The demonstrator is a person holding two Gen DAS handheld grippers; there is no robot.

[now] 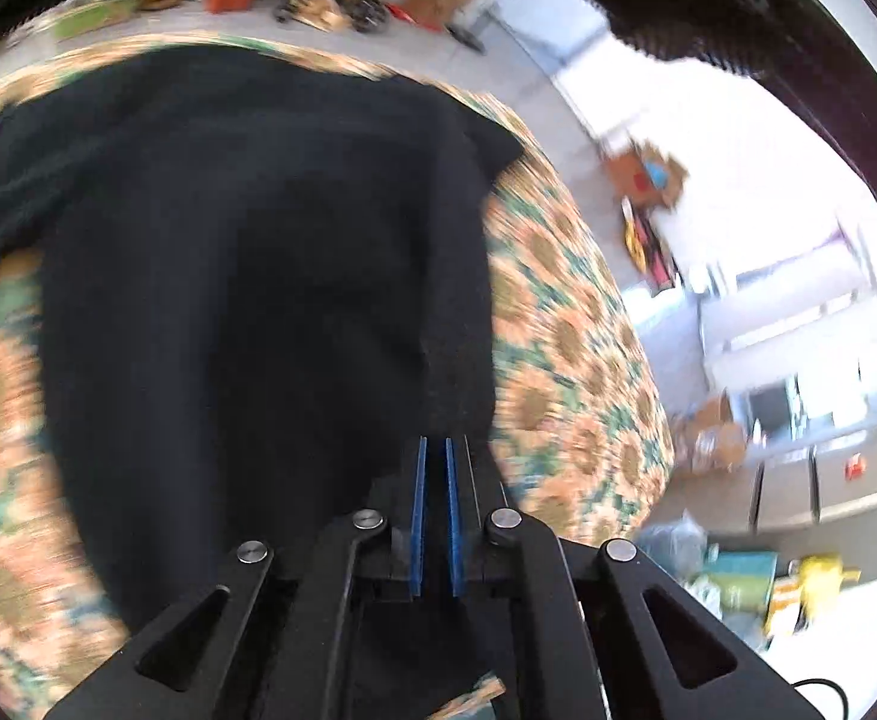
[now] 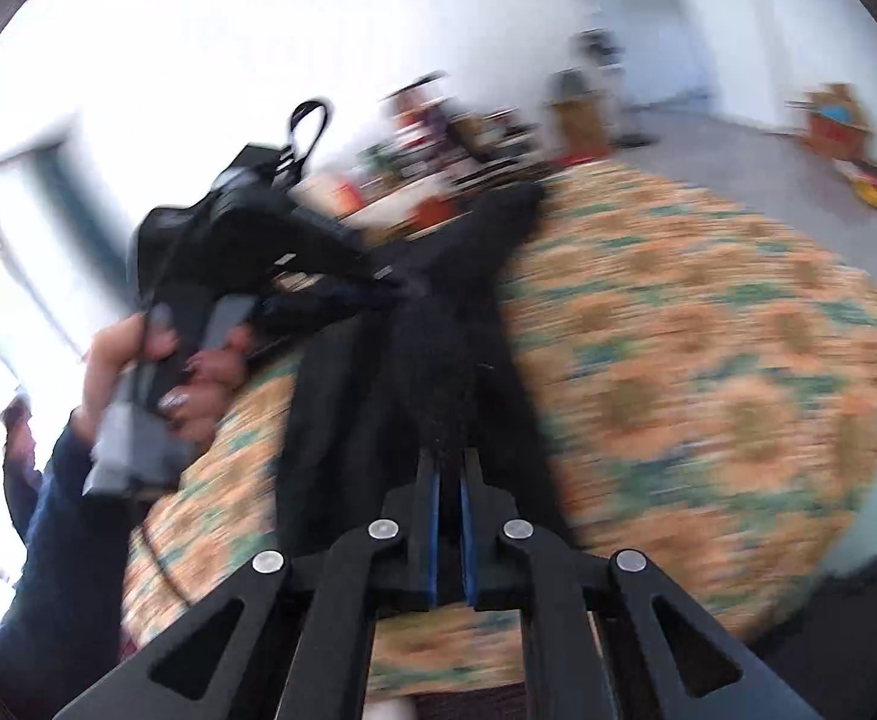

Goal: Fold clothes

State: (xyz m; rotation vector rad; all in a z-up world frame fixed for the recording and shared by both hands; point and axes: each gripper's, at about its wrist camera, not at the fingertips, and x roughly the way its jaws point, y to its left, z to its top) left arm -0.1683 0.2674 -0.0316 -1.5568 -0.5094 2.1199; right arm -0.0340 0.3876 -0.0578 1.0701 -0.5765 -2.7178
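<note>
Now | left tongs [image 1: 435,450] pinching black garment [image 1: 258,276] | right tongs [image 2: 450,459] pinching it too

We see a black garment [image 1: 258,276] of matt, soft knit cloth, slightly fuzzy where it bunches ahead of the right gripper [image 2: 450,480]. Under it the table cover [image 1: 564,360] is printed cloth with a sunflower pattern, also matt. The left gripper [image 1: 435,480] has matt black plastic arms, shiny round metal pins and smooth blue pads [image 1: 417,516]. Beyond the table the floor [image 2: 738,150] looks like dull grey carpet.
</note>
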